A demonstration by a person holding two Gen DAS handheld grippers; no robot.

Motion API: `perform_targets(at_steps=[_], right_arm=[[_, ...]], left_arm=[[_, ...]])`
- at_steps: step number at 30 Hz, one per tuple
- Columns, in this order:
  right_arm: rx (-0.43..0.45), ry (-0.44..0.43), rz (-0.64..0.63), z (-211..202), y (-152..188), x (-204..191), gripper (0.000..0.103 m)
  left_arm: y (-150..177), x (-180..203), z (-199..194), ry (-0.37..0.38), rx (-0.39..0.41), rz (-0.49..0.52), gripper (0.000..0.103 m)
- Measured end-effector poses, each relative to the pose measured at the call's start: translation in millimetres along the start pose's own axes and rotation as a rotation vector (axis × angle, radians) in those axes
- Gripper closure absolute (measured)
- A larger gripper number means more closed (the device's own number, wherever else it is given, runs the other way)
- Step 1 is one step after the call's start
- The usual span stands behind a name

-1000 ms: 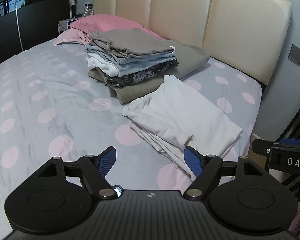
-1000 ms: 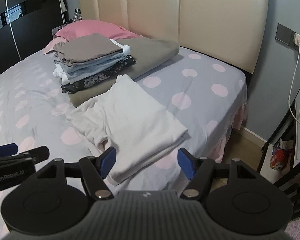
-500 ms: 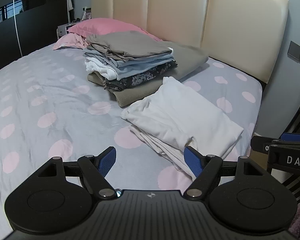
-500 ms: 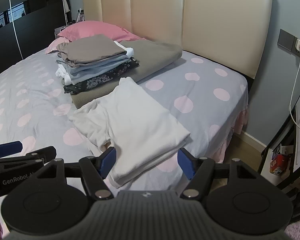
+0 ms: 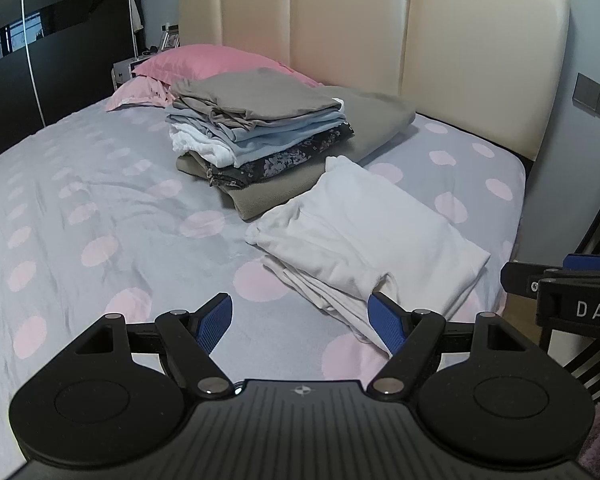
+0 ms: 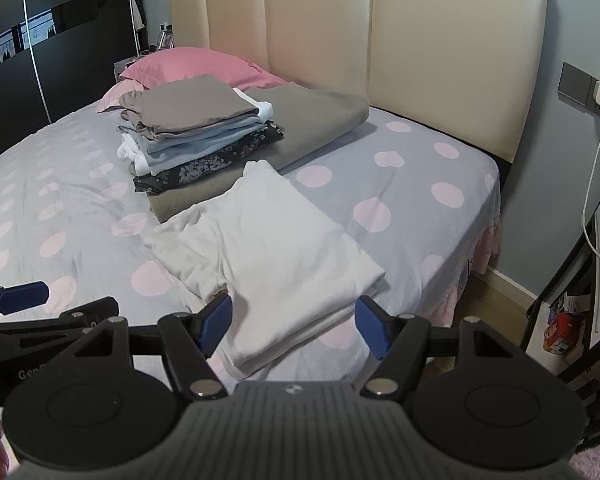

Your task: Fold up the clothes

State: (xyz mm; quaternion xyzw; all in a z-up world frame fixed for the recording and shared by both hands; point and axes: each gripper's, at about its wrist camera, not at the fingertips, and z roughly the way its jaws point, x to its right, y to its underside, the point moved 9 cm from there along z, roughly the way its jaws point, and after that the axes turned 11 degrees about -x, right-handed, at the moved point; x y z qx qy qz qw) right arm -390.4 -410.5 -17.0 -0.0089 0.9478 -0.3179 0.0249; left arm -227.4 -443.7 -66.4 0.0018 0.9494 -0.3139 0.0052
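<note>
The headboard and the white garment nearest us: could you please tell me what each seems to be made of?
The headboard looks like cream leather or vinyl: smooth padded panels with a soft sheen. The white garment looks like matte cotton knit, judging by its soft creases and limp folded edges, though the weave is too fine to confirm.

Left gripper (image 5: 300, 322) and right gripper (image 6: 293, 322) are side by side, angled downward, jaws wide apart, nothing between them.
</note>
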Motion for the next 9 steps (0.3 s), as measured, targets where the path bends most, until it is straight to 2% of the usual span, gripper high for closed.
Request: perform_targets(at_steps=[9], right_arm=[[0.003, -0.004, -0.004, -1.0, -0.3, -1.2, 0.033]], left_arm=[[1.8, 4.4, -1.6, 0.020, 0.006, 0.012, 0.029]])
